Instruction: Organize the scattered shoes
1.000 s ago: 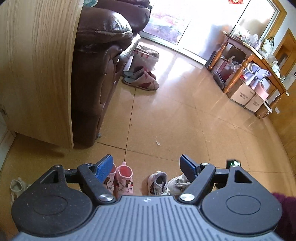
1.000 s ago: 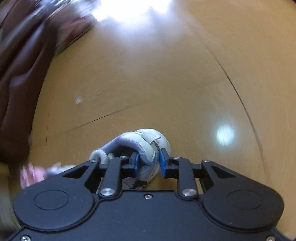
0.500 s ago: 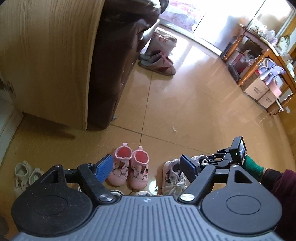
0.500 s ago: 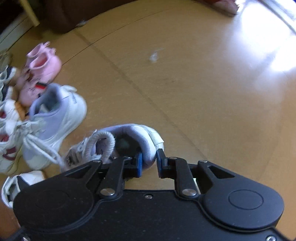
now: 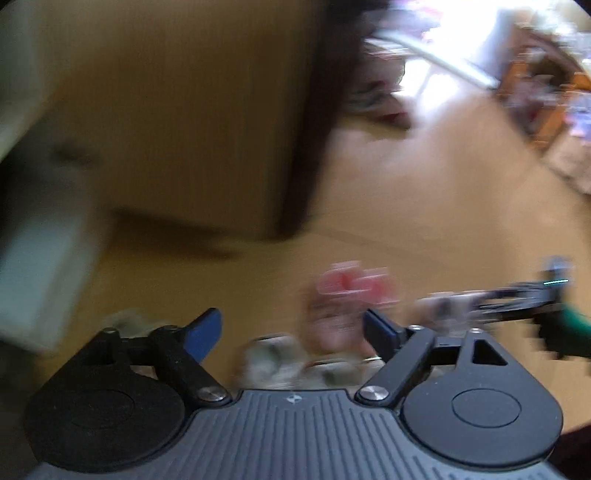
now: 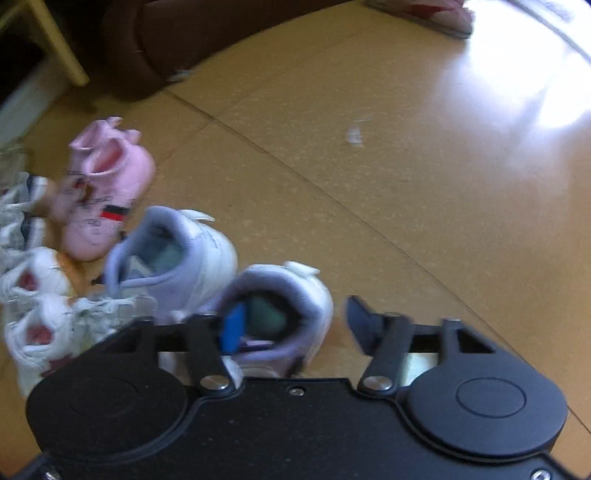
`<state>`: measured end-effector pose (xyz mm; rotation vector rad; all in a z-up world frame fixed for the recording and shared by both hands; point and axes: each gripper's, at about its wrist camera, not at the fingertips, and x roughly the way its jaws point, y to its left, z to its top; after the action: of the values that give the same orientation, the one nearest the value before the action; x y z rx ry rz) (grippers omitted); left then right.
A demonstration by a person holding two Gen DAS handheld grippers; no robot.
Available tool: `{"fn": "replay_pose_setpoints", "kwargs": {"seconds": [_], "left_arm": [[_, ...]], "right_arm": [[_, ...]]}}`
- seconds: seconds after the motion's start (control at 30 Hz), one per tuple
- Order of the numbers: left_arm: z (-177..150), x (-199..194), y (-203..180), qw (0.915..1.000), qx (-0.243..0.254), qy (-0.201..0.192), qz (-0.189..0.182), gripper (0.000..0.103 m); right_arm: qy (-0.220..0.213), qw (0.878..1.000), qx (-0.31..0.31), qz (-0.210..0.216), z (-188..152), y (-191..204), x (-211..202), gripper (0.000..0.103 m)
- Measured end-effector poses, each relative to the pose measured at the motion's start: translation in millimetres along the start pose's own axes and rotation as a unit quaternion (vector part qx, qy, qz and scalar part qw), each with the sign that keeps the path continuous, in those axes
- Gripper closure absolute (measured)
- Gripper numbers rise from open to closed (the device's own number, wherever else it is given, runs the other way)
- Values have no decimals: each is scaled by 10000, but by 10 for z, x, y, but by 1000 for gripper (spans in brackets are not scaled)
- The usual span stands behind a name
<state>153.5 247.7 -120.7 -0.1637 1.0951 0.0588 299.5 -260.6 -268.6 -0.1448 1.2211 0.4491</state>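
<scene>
In the right wrist view my right gripper is open around the heel of a white and lilac sneaker that stands on the floor; its left finger is inside the shoe opening. Its mate stands just to the left. A pair of pink booties and small white shoes sit further left. The left wrist view is blurred: my left gripper is open and empty above the blurred pink booties.
A brown sofa and a wooden panel stand behind the shoes. A pair of slippers lies far back. A scrap of litter lies on the tan tiled floor. My right gripper shows blurred in the left wrist view.
My right gripper has opened and let go of the white and lilac sneaker, which now stands beside its mate. My left gripper is swinging to the left, blurring its view.
</scene>
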Motion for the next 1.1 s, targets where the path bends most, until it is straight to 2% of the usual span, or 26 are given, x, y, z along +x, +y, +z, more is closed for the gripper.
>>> {"fn": "replay_pose_setpoints", "kwargs": {"seconds": [0.1, 0.17, 0.23, 0.3, 0.37, 0.43, 0.53, 0.67, 0.73, 0.87, 0.93, 1.0, 1.1], "left_arm": [[-199, 267, 567, 9980, -56, 144, 606, 15], [-311, 403, 752, 9974, 9, 120, 705, 15], [-450, 582, 908, 9962, 79, 158, 853, 15], [-517, 717, 1047, 9950, -104, -24, 994, 15], [-468, 781, 1099, 9956, -79, -451, 817, 15], [-412, 846, 1079, 9956, 171, -506, 769, 15], [-340, 1067, 1033, 9938, 855, -311, 644, 15], [-298, 1333, 1095, 9933, 1113, -27, 296, 20], [-277, 1431, 1095, 9910, 1319, 147, 172, 26], [-263, 1510, 1173, 9884, 1473, 379, 53, 30], [-264, 1578, 1200, 9855, 1600, 546, 144, 35], [-253, 1644, 1211, 9849, 1616, 622, 67, 38], [-228, 1796, 1144, 9812, 1732, 833, 181, 38]], "right_arm": [[-241, 9953, 938, 15, -30, -115, -186, 34], [-508, 9828, 1765, -170, -99, -142, -356, 32], [-633, 9764, 2060, -160, -140, -99, -436, 31], [-725, 9701, 2315, 2, -218, 87, -526, 31], [-733, 9699, 2318, 134, -261, 241, -558, 31], [-782, 9687, 2316, 436, -297, 507, -577, 31], [-791, 9660, 2315, 839, -329, 801, -587, 31], [-740, 9680, 2133, 1099, -303, 1103, -522, 31], [-636, 9709, 1946, 1243, -263, 1271, -448, 31], [-597, 9740, 1781, 1266, -234, 1326, -437, 30], [-605, 9731, 1818, 1278, -200, 1282, -429, 30], [-595, 9718, 1871, 1305, -179, 1243, -428, 30], [-630, 9711, 1916, 1278, -147, 1205, -408, 29]]}}
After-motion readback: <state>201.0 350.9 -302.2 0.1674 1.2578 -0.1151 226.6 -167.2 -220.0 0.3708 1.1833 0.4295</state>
